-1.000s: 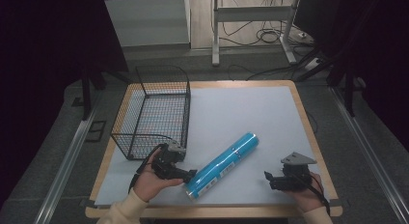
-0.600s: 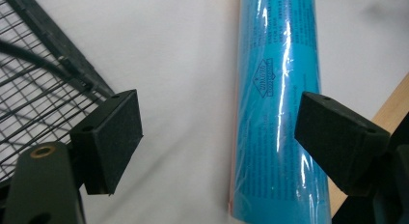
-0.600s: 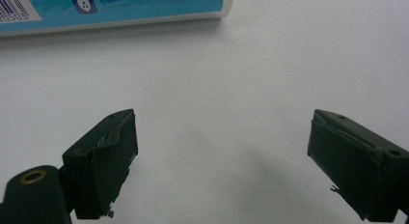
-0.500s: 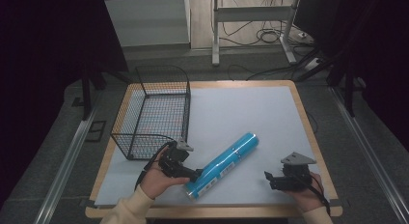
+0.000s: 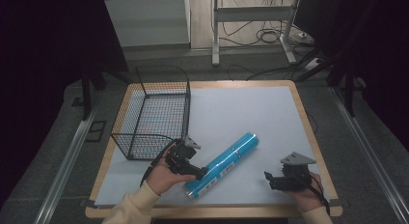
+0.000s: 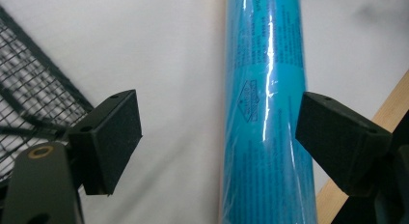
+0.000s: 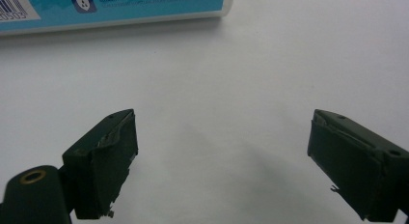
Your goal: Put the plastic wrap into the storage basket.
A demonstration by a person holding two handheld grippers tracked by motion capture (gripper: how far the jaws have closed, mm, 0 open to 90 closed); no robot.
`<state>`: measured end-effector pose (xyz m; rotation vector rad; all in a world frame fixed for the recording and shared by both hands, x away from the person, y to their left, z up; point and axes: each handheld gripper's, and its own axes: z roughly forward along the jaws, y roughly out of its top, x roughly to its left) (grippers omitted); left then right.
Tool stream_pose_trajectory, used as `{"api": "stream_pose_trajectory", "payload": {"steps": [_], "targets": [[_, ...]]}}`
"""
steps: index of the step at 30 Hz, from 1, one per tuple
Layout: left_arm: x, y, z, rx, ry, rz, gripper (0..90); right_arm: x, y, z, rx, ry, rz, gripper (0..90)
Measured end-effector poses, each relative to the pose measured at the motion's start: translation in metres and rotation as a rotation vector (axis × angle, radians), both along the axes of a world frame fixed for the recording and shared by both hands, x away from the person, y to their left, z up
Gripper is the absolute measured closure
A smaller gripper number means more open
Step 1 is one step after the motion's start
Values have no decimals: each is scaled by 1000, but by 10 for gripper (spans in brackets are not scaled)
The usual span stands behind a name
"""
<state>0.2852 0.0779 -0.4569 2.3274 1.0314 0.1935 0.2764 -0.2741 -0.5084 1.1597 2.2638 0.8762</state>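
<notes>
Two tongs, both spread: left tongs (image 6: 219, 137) straddle the long blue plastic-wrapped tube (image 5: 223, 164), unclenched; right tongs (image 7: 222, 161) released, right of tube, over bare white table (image 5: 241, 113).

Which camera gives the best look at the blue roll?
The high view: the whole blue roll lies diagonally on the table beside the wire basket. The left gripper view shows a close stretch between open jaws; the right gripper view, one labelled end.

A white mat (image 5: 241, 113) is laid over a wooden table (image 5: 308, 132). Beyond the far edge, cables (image 5: 265, 35) are strewn on the floor between metal legs (image 5: 215, 31).
</notes>
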Motion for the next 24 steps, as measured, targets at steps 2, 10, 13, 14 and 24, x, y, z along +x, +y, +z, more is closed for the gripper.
{"api": "stream_pose_trajectory", "payload": {"steps": [2, 10, 13, 14, 24], "targets": [[1, -3, 0, 4, 2, -7, 157, 0, 0, 0, 1, 0, -1, 107], [4, -17, -3, 22, 23, -27, 158, -1, 0, 0, 0, -1, 1, 107], [5, -22, -4, 28, 27, -36, 158, 0, 0, 0, 0, 0, 0, 107], [6, -24, -5, 30, 28, -40, 158, 0, 0, 0, 1, 1, 0, 107], [10, -38, -9, 55, 50, -62, 157, 0, 1, -1, -5, 1, 4, 107]]}}
